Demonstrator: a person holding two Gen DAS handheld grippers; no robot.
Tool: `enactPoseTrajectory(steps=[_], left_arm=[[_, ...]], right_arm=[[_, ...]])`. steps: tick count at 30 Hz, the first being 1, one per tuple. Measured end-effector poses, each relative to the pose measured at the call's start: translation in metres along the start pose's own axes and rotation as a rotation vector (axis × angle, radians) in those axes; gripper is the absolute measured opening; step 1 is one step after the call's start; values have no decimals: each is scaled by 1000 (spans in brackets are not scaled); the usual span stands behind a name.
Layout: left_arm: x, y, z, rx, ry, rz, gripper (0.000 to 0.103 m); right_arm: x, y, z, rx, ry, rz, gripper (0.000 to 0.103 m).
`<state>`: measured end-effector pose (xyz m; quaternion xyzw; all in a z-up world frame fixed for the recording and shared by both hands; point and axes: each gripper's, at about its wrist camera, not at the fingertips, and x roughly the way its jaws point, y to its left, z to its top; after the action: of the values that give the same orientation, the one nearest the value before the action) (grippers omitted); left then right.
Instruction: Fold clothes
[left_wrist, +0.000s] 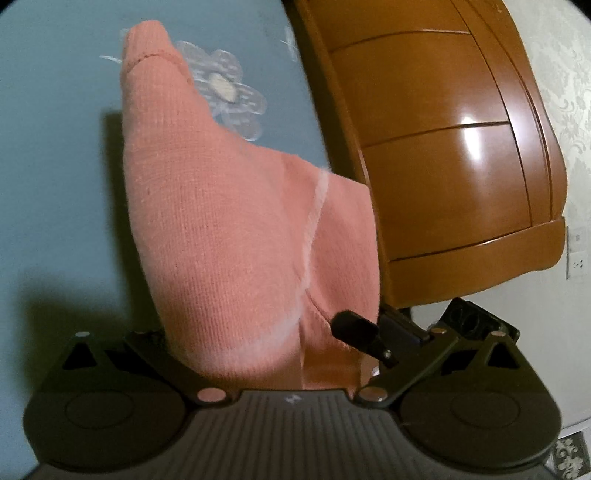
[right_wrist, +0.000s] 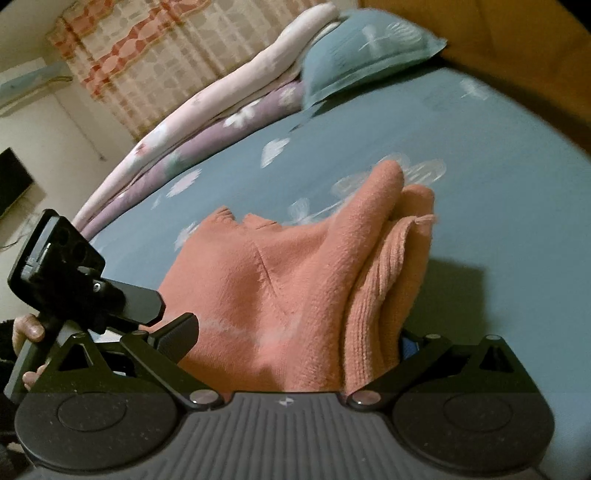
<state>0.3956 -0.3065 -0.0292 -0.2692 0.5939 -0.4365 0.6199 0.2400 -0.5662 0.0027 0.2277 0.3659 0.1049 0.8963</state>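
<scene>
Looking along my left tongs (left_wrist: 328, 354), I see the salmon-pink knitted garment (left_wrist: 221, 221) filling the space between the fingers and rising away from them over the blue-green bedsheet printed with pale flowers (left_wrist: 55, 147). A paler seam runs across the knit close to my tongs. The fingers themselves are mostly hidden by the cloth, so I cannot tell for sure whether the left tongs are clenched on it, though the fabric sits right in their mouth. To the right of the garment stands the glossy orange-brown wooden headboard (left_wrist: 443, 147), and beyond that a pale patterned wall (left_wrist: 569, 92). The other black tool's finger pokes in just right of the garment's lower edge.

From my right tongs (right_wrist: 295, 354), the same garment is bunched in folds, its ribbed edge (right_wrist: 384, 280) hanging on the right, and it lies partly on the bedsheet. The cloth fills the mouth here too; one black finger (right_wrist: 177, 332) shows to the left of the garment, the other is covered, so I cannot tell the grip. Left of the garment is my left tool with a hand (right_wrist: 27, 336) on its handle. Beyond the garment lie a blue-green pillow (right_wrist: 369, 51) and rolled pink and lilac floral quilts (right_wrist: 207, 107), with a checked curtain (right_wrist: 147, 48) behind.
</scene>
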Motion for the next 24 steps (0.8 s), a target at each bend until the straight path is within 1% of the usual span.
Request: enactPoseTrajectory(steps=[3, 7, 11, 13, 16, 17, 18, 20, 21, 24], left_arm=[[32, -14, 19, 4, 13, -33, 101], [70, -28, 44, -10, -6, -75, 101], [95, -38, 61, -3, -29, -91, 101], [105, -35, 68, -27, -46, -102, 101], [117, -30, 71, -31, -55, -77, 101], [122, -28, 71, -32, -55, -67, 101], [127, -25, 70, -31, -39, -47, 101], [136, -17, 65, -25, -8, -4, 101], [139, -14, 62, -10, 0, 12, 101], [129, -11, 52, 96, 29, 50, 101]], right_arm=[[-12, -28, 21, 0, -31, -44, 103], [-24, -60, 46, -20, -65, -98, 103], [-24, -82, 72, -78, -82, -149, 103], [-20, -96, 82, -85, -94, -153, 103], [-13, -116, 93, -78, -107, -151, 102], [-11, -124, 95, -56, -111, -144, 102], [-8, -132, 96, -34, -116, -136, 101], [-2, -144, 93, -4, -118, -177, 101], [1, -149, 91, 10, -119, -197, 101], [-8, -157, 84, 24, -156, -258, 100]])
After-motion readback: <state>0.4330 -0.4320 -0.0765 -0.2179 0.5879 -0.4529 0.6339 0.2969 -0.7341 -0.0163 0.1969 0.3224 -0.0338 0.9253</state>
